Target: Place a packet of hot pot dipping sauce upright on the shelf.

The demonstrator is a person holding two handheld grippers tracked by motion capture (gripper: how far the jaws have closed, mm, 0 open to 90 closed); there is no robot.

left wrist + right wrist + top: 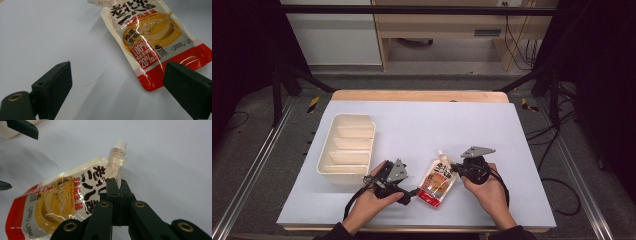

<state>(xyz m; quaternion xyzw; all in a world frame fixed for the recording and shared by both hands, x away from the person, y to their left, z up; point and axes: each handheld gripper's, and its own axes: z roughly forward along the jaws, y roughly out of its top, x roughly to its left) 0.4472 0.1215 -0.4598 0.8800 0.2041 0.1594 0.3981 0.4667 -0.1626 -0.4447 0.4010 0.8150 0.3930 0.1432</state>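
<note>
Pale blue bench on grey floor, sauce pouch between both tools, right hand-held gripper clamped on its top edge just below the spout, left hand-held gripper spread apart beside its red bottom, cream divided tray beyond the left one.

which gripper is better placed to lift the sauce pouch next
Right. The right gripper is already shut on the spouted red-and-yellow plastic sauce pouch just below its white cap, while the left gripper is open beside the pouch's bottom edge.

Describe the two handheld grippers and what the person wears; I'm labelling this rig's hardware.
The left gripper and right gripper are black, each topped by a grey three-cornered plate and trailing a black cable. Their jaws are flat, black, blocky pads on linkage arms with brass-coloured rivets. The person's sleeves are dark.
</note>
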